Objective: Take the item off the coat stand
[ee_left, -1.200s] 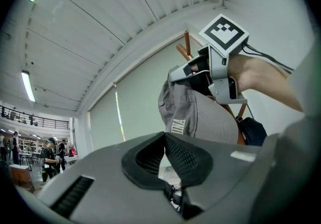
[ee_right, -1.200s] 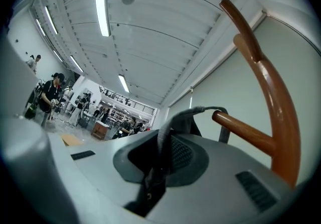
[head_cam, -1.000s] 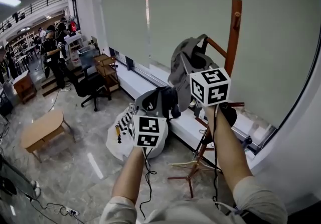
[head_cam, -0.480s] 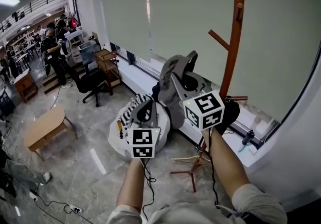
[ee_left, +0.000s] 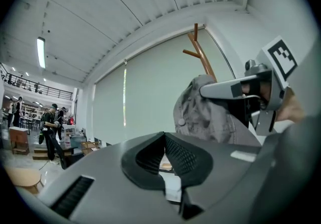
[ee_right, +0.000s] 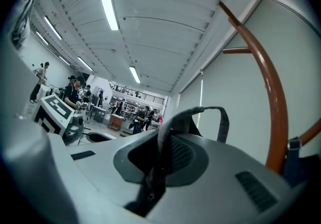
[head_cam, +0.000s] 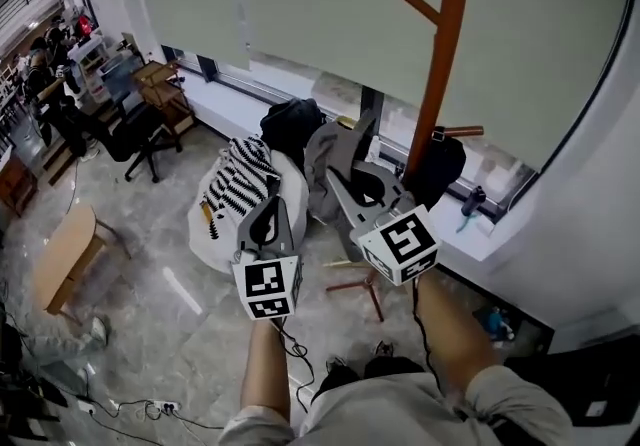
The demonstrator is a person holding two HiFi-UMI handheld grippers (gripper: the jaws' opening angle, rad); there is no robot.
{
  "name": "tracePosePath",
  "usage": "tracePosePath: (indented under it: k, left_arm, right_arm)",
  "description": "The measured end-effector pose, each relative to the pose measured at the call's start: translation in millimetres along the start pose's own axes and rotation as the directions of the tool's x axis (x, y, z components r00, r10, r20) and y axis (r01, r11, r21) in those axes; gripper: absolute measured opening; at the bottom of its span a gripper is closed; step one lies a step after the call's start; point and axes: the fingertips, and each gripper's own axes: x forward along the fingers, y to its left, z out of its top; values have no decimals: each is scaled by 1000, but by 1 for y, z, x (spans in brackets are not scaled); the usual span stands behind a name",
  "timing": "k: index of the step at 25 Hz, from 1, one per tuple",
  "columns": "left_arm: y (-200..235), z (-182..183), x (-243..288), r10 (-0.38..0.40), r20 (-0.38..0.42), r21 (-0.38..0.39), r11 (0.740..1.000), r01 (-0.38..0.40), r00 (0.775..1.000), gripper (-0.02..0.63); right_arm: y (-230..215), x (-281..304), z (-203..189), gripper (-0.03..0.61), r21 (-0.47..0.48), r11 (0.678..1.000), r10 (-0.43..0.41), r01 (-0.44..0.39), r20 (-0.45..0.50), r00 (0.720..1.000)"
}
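Note:
A grey bag (head_cam: 335,169) hangs free of the brown coat stand (head_cam: 440,64), to its left and lower than its upper peg. My right gripper (head_cam: 352,146) is shut on the bag's strap; in the right gripper view the dark strap (ee_right: 200,113) runs through the shut right gripper (ee_right: 163,140) and loops above it, with the coat stand (ee_right: 268,87) at the right. My left gripper (head_cam: 268,202) is held left of the bag, shut, with nothing in it. In the left gripper view the left gripper (ee_left: 164,136) points up, with the bag (ee_left: 208,115) beyond it to the right.
A black bag (head_cam: 290,122) lies on the window ledge. A white sack with a striped cloth (head_cam: 235,192) sits on the floor below my left gripper. A dark item (head_cam: 438,166) hangs low on the stand. An office chair (head_cam: 135,129), a wooden table (head_cam: 60,256) and people stand left.
The bag has come off the stand's upper peg and moved down and left with my right gripper. My left gripper has also dropped lower. The head view has tilted down.

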Motion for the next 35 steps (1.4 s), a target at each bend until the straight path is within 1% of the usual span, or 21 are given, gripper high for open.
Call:
tracePosePath:
  k: [3, 6, 10, 12, 14, 16, 18, 20, 24, 28, 31, 33, 35]
  left_arm:
    - [-13, -16, 0, -41, -14, -8, 999, 41, 999, 11]
    - [-23, -35, -3, -80, -30, -38, 996, 79, 996, 11]
    - [-61, -57, -1, -123, -63, -74, 990, 119, 990, 11]
    - [-76, -61, -6, -130, -70, -73, 990, 124, 989, 11]
    - [-81, -65, -19, -129, -82, -65, 990, 123, 988, 11]
    - [-96, -72, -28, -121, -104, -54, 992, 116, 987, 11]
    - [-123, -78, -29, -113, -124, -51, 993, 108, 986, 11]
    - [-153, -82, -30, -127, -136, -49, 991, 121, 983, 11]
    - [-213, -84, -37, -204, -153, -40, 979, 200, 967, 11]
    - [-275, -80, -43, -303, -141, -77, 953, 294, 943, 11]
    - [-314, -77, -50, -362, -134, -106, 931, 350, 923, 11]
    - [-334, -77, -58, -385, -145, -123, 921, 369, 912, 11]
    - [-348, -76, -64, -391, -139, -127, 918, 375, 910, 11]
  right_arm:
    - [7, -18, -14, 20, 25, 1000, -9, 9, -6, 1000]
    - [22, -33, -26, 20, 47, 999, -6, 7, -24, 1000]
    - [19, -68, -44, 20, 70, 997, -12, 15, -46, 999]
    - [24, -85, -48, 20, 48, 999, 7, -4, -62, 998]
    - [39, -99, -50, 20, 32, 999, 34, -32, -74, 997]
    - [44, -121, -58, 20, 62, 997, 60, -55, -79, 995]
    - [34, -152, -72, 20, 100, 993, 71, -63, -87, 994]
    - [25, -180, -82, 20, 110, 993, 64, -53, -95, 993]
    - [9, -228, -95, 20, 96, 995, 1, 12, -134, 991]
    - [-15, -280, -109, 20, 74, 989, -112, 126, -176, 978]
    - [-34, -317, -115, 20, 70, 973, -202, 219, -190, 961]
    - [-42, -340, -120, 20, 57, 962, -249, 265, -207, 946]
    - [-46, -359, -124, 20, 32, 953, -285, 300, -229, 931]
